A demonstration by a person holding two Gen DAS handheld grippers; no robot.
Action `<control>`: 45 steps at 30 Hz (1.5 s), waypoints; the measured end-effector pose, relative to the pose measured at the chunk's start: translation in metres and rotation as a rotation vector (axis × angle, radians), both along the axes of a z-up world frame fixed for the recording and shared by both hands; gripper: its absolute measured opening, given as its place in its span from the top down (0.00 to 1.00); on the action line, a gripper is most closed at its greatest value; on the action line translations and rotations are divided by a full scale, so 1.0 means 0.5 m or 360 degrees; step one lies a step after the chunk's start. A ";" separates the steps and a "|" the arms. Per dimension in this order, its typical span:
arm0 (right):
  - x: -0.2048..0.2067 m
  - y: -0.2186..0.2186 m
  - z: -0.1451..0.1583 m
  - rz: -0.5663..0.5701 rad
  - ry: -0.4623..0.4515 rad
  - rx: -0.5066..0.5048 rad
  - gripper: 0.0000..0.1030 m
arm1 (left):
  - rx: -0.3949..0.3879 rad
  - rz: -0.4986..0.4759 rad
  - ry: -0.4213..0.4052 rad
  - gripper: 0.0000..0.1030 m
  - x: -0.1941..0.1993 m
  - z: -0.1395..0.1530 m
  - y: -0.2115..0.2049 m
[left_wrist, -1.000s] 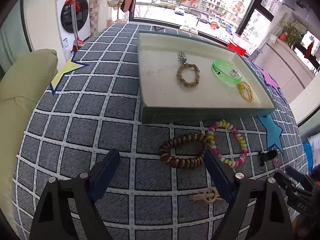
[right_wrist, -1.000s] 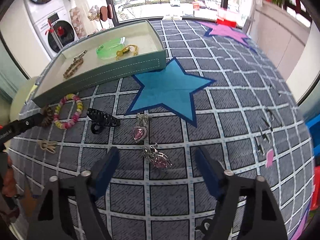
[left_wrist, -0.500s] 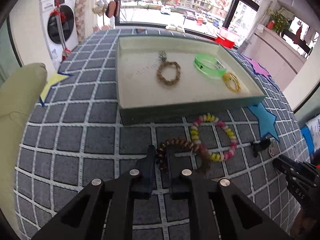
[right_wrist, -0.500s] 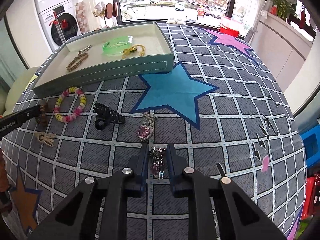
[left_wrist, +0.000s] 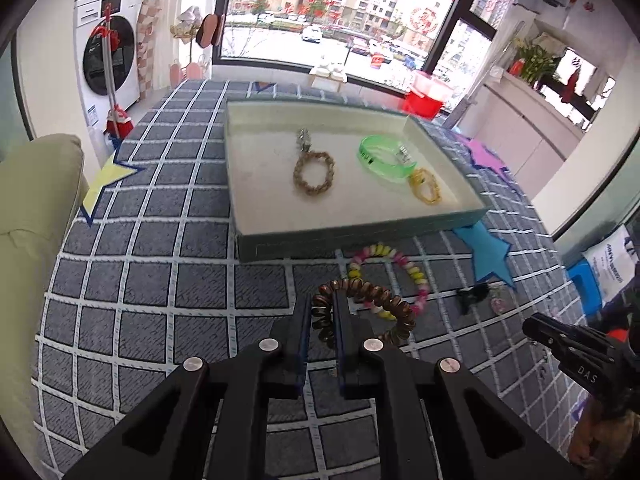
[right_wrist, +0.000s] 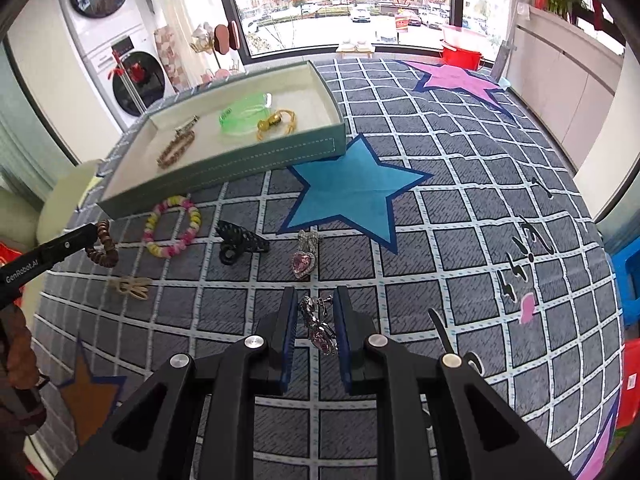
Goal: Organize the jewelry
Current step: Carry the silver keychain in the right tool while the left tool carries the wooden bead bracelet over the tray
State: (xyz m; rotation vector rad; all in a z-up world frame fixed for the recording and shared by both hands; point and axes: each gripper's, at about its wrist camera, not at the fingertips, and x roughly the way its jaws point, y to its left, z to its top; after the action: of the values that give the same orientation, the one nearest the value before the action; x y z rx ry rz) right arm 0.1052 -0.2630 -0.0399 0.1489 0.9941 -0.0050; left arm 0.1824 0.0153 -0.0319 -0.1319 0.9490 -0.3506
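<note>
My left gripper [left_wrist: 322,300] is shut on a brown spiral bracelet [left_wrist: 384,304], lifted a little above the checked cloth. In the right wrist view my right gripper [right_wrist: 316,300] is shut on a silver charm with a pink stone [right_wrist: 320,330]. The green jewelry tray [left_wrist: 360,236] ahead holds a tan beaded bracelet [left_wrist: 314,172], a green bangle [left_wrist: 384,158] and a yellow bracelet [left_wrist: 426,188]. A pastel bead bracelet [right_wrist: 172,226], a black hair claw [right_wrist: 240,242], a pink heart pendant [right_wrist: 305,258] and a beige bow clip [right_wrist: 130,287] lie on the cloth in front of the tray.
A blue star patch [right_wrist: 352,192] lies right of the tray and a pink star [right_wrist: 456,76] farther back. The left gripper [right_wrist: 52,250] shows at the left edge of the right wrist view. A pale green cushion [left_wrist: 32,200] borders the table's left side.
Both grippers went from wide open to shut: the left on the brown spiral bracelet, the right on the pink-stone charm. Both have since risen a little with their pieces.
</note>
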 end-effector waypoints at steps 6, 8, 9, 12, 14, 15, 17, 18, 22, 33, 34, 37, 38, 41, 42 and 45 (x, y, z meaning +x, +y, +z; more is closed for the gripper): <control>0.003 -0.006 0.036 0.0002 -0.0041 0.0098 0.81 | -0.0046 -0.0029 -0.0049 0.77 -0.004 0.037 -0.001; 0.013 -0.010 0.052 0.0005 -0.0057 0.0147 0.81 | -0.0060 -0.0037 -0.0072 0.77 -0.003 0.052 0.000; 0.019 -0.011 0.060 0.0007 -0.0064 0.0166 0.81 | -0.0062 -0.0041 -0.0083 0.77 -0.001 0.058 -0.001; 0.041 -0.011 0.084 0.0017 -0.0097 0.0171 0.81 | -0.0058 -0.0059 -0.0129 0.77 0.008 0.079 -0.005; 0.059 -0.008 0.097 0.0028 -0.0112 0.0173 0.81 | -0.0053 -0.0062 -0.0147 0.77 0.015 0.088 -0.006; 0.072 -0.008 0.104 0.0035 -0.0115 0.0182 0.81 | -0.0051 -0.0063 -0.0154 0.77 0.020 0.091 -0.007; 0.094 -0.006 0.113 0.0044 -0.0123 0.0194 0.81 | -0.0043 -0.0063 -0.0168 0.77 0.033 0.099 -0.009; 0.108 -0.005 0.118 0.0050 -0.0125 0.0200 0.81 | -0.0036 -0.0061 -0.0176 0.77 0.040 0.102 -0.010; 0.167 0.000 0.130 0.0066 -0.0122 0.0237 0.81 | -0.0010 -0.0048 -0.0207 0.77 0.073 0.109 -0.015; 0.330 0.009 0.123 0.0077 -0.0090 0.0316 0.81 | 0.0099 0.0023 -0.0213 0.77 0.205 0.085 -0.034; 0.345 0.008 0.116 0.0070 -0.0080 0.0337 0.81 | 0.0107 0.0031 -0.0206 0.77 0.219 0.078 -0.036; 0.383 0.007 0.095 0.0052 -0.0053 0.0356 0.81 | 0.0125 0.0062 -0.0168 0.77 0.256 0.054 -0.039; 0.392 0.007 0.089 0.0049 -0.0048 0.0351 0.81 | 0.0128 0.0065 -0.0156 0.77 0.264 0.047 -0.040; 0.420 0.007 0.065 0.0041 -0.0024 0.0336 0.81 | 0.0164 0.0064 -0.0136 0.77 0.282 0.024 -0.047; 0.426 0.006 0.058 0.0037 -0.0017 0.0328 0.81 | 0.0179 0.0060 -0.0133 0.77 0.286 0.018 -0.051; 0.439 0.001 0.037 0.0020 0.0003 0.0317 0.81 | 0.0219 0.0049 -0.0127 0.77 0.296 0.000 -0.062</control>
State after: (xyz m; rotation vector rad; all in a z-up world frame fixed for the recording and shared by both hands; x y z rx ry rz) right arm 0.3250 -0.2627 -0.0213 0.3248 0.9963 0.1055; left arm 0.3302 -0.0155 -0.0318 -0.0064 0.8886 -0.2596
